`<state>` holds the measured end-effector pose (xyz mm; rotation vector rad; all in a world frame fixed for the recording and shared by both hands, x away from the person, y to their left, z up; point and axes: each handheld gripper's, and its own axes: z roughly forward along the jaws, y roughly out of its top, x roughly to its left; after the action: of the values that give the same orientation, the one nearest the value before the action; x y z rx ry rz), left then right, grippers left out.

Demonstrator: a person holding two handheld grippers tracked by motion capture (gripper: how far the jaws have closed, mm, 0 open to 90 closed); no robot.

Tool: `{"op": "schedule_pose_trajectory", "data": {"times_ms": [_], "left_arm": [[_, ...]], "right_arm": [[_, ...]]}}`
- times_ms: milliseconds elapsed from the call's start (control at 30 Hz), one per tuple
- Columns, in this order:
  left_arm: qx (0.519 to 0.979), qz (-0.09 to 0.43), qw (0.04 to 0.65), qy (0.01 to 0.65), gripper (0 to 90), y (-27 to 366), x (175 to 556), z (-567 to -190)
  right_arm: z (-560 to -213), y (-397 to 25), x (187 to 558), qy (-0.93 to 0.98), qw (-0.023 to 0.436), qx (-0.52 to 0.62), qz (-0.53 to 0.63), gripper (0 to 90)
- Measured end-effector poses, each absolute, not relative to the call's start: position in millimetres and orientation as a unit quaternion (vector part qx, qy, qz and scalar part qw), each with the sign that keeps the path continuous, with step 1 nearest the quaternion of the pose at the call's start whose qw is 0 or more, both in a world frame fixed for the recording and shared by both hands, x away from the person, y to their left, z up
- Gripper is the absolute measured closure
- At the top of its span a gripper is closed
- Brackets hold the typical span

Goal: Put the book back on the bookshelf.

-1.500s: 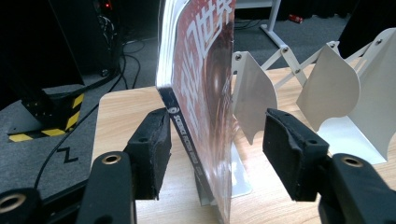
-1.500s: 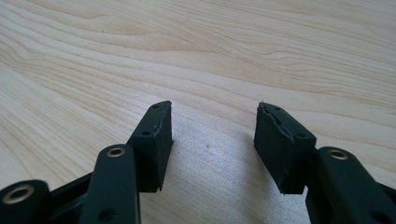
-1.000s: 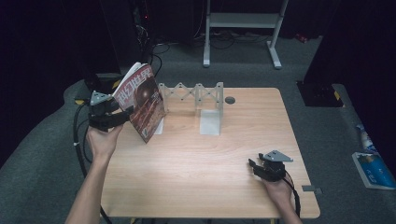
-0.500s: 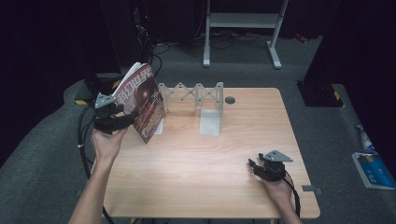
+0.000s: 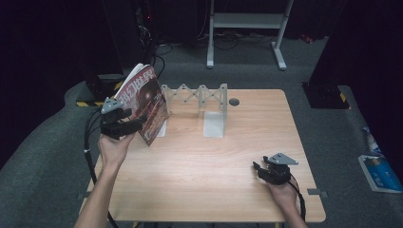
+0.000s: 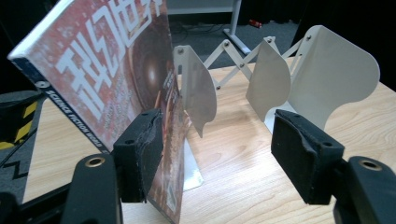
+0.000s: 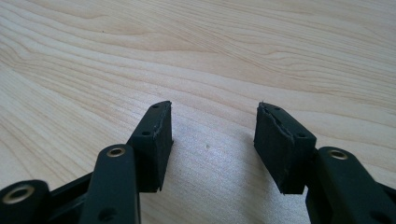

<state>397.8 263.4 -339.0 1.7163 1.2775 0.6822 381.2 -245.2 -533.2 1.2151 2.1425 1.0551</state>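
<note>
At the left end of the table (image 5: 190, 190), the left gripper (image 5: 135, 124) is standing with its jaws wide apart; one pad is touching the cover of the magazine (image 5: 145, 102), which is leaning tilted at the first divider of the white folding rack (image 5: 199, 97). I judge the placing step is ending. Next, the gripper needs backing away gently, not tipping the magazine. The right gripper (image 5: 259, 170) is resting open and empty.

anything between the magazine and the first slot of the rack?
Nothing visible. The magazine stands tilted beside the rack's leftmost divider, with the left hand-held gripper open and one pad against its cover.
</note>
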Motion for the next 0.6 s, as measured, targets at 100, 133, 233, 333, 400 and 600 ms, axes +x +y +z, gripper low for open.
{"op": "schedule_pose_trajectory", "data": {"times_ms": [100,133,233,333,400,600], "left_arm": [[0.689,0.271,0.436,0.511,34.0,261.6,397.4,-340.0],[0.69,0.271,0.437,0.51,34.0,261.3,397.4,-340.3],[0.69,0.268,0.438,0.51,33.9,259.4,396.7,-341.5],[0.691,0.266,0.441,0.508,33.8,257.6,395.7,-342.5],[0.691,0.264,0.443,0.506,33.8,256.8,395.0,-342.8],[0.69,0.259,0.451,0.503,33.8,253.4,392.9,-344.6]], "right_arm": [[-533.2,-245.2,381.2,0.778,0.229,0.441,0.383,46.5],[-533.2,-245.2,381.2,0.778,0.229,0.441,0.383,46.5],[-533.2,-245.2,381.2,0.778,0.229,0.441,0.383,46.5],[-533.2,-245.2,381.2,0.778,0.229,0.442,0.383,46.5],[-533.2,-245.2,381.2,0.778,0.229,0.441,0.383,46.5],[-533.2,-245.2,381.2,0.778,0.229,0.442,0.383,46.5]]}}
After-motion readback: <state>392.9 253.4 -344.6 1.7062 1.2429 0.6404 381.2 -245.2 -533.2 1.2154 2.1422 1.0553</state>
